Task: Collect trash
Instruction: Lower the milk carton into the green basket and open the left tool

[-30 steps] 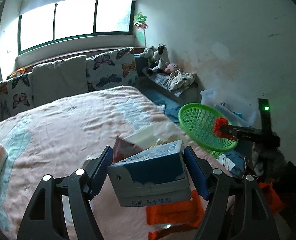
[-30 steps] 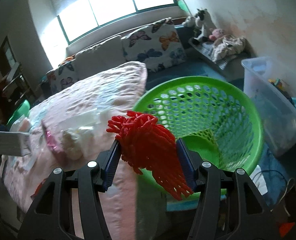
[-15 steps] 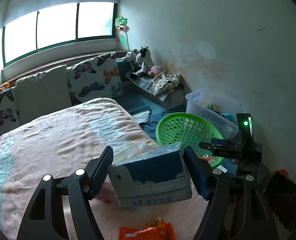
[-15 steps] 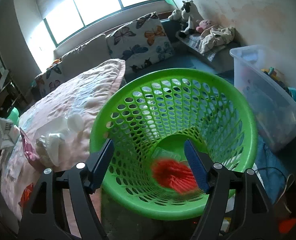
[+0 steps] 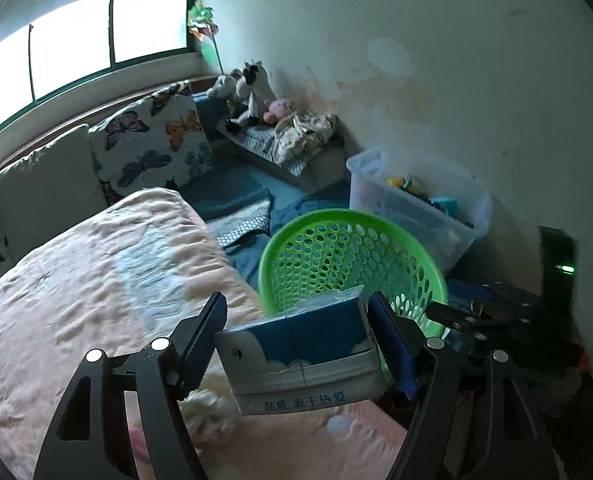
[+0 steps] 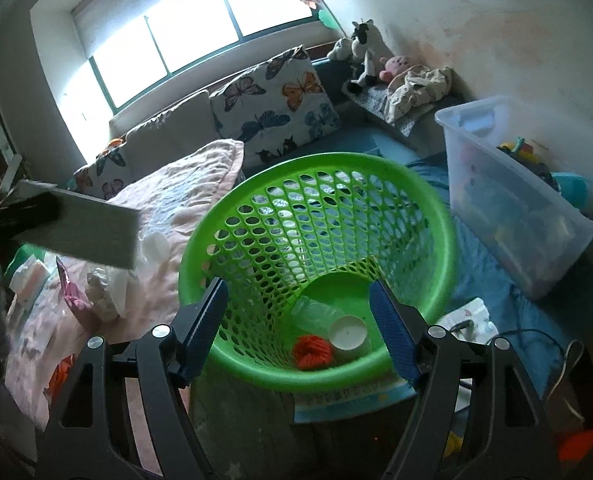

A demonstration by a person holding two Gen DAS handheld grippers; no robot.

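Observation:
My left gripper (image 5: 298, 344) is shut on a blue and white tissue box (image 5: 300, 354) and holds it above the bed edge, just short of the green mesh basket (image 5: 348, 256). My right gripper (image 6: 300, 326) is open and empty above the basket (image 6: 316, 216). Inside the basket lie a red mesh wad (image 6: 311, 351), a white cup (image 6: 349, 333) and a clear plastic piece (image 6: 316, 314). The box shows at the left of the right wrist view (image 6: 84, 232).
The pink bed (image 5: 96, 280) holds crumpled white tissue (image 6: 104, 292), a pink wrapper (image 6: 70, 296) and an orange wrapper (image 6: 58, 376). A clear storage bin (image 6: 512, 200) stands right of the basket. Cables (image 6: 516, 336) lie on the blue floor mat.
My right gripper opened and the red mesh wad dropped into the basket. My left gripper carried the tissue box to the right, toward the basket.

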